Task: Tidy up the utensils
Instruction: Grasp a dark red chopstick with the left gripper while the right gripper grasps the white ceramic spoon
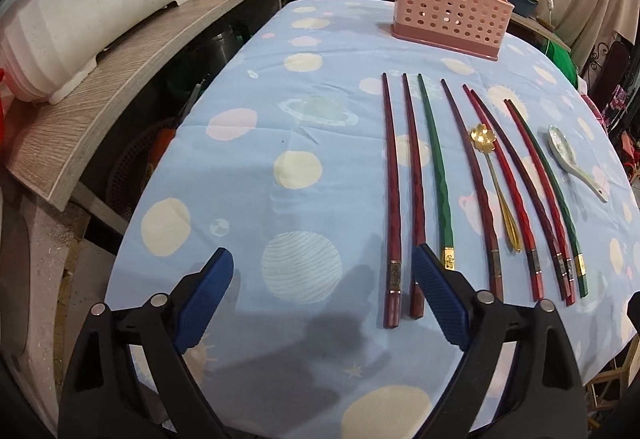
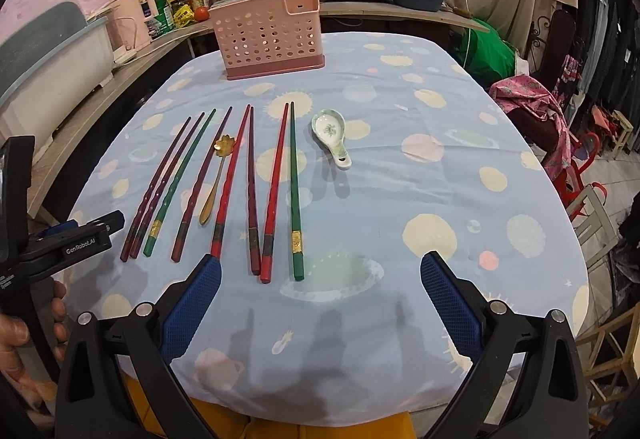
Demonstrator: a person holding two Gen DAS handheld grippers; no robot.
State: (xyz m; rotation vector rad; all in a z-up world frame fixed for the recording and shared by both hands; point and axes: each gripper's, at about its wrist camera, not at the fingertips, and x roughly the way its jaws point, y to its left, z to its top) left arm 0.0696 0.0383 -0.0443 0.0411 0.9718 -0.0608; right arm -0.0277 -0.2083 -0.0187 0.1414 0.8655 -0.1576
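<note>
the left gripper (image 1: 324, 271) hangs with its jaws wide apart and nothing between them, its right finger over the handle ends of the two leftmost chopsticks (image 1: 400, 199), while the right gripper (image 2: 320, 275) is just as wide and empty above bare cloth at the near edge of the tabletop (image 2: 400, 199). the chopsticks lie in a row with a gold flower spoon (image 2: 218, 175) among them and a ceramic spoon (image 2: 332, 135) just beside the last green stick, and the pink holder (image 2: 268, 35) stands at the far edge. only the right wrist view shows a hand (image 2: 24, 339) holding the left gripper's body; only the left wrist view shows the wooden shelf (image 1: 132, 63) with a white tub (image 1: 88, 7) along the left edge.
</note>
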